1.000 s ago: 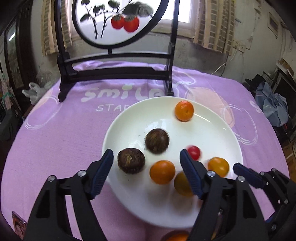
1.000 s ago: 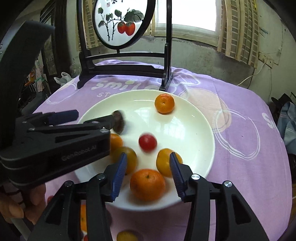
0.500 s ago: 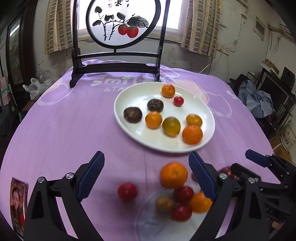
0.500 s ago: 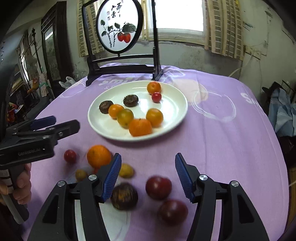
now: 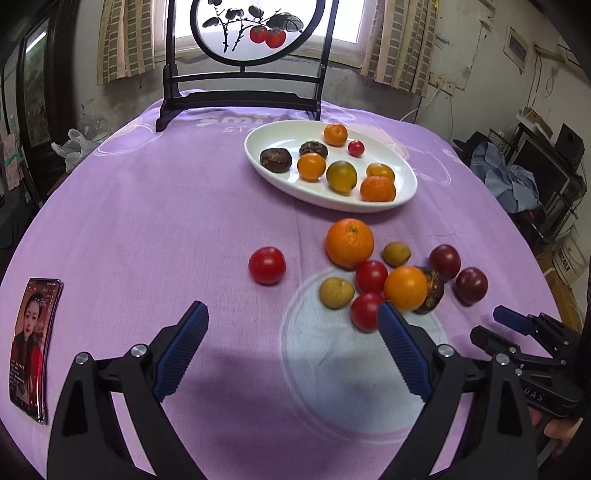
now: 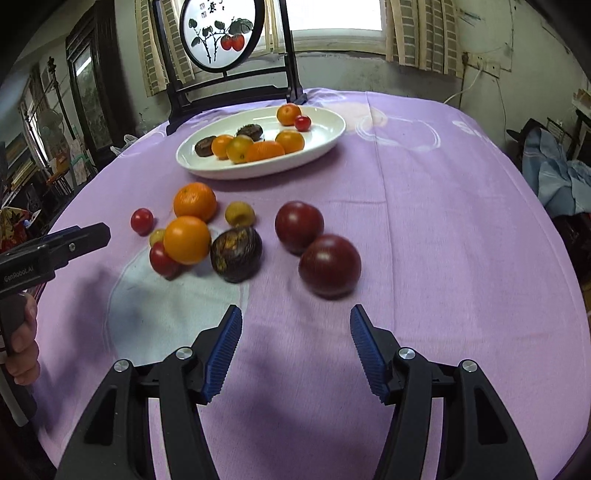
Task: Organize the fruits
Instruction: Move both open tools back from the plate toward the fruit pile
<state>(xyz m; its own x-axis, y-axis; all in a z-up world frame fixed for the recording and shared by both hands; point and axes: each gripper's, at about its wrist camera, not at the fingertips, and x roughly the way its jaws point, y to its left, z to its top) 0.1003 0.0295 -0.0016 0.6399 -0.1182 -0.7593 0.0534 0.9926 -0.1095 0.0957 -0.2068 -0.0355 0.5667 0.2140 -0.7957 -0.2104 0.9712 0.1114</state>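
A white plate (image 5: 408, 182) (image 6: 328, 138) at the far side of the purple table holds several oranges, two dark brown fruits and a small red tomato. Loose fruit lies in front of it: a big orange (image 5: 349, 242) (image 6: 194, 201), a lone red tomato (image 5: 266, 265) (image 6: 142, 220), a smaller orange (image 5: 405, 288) (image 6: 187, 239), a dark passion fruit (image 6: 236, 254), two dark red plums (image 6: 329, 270) (image 6: 299, 226) and small yellow fruits. My left gripper (image 5: 291, 325) is open and empty, short of the tomato. My right gripper (image 6: 295, 330) is open and empty, just short of the near plum.
A black wooden stand with a round painted screen (image 5: 243, 29) (image 6: 221, 33) stands at the table's far edge behind the plate. A phone (image 5: 31, 345) lies at the near left of the table. The right gripper also shows in the left wrist view (image 5: 517, 325).
Both grippers have pulled back from over the plate toward the near side of the table. An orange that sat between my right gripper's fingers now lies on the plate. Both stay open.
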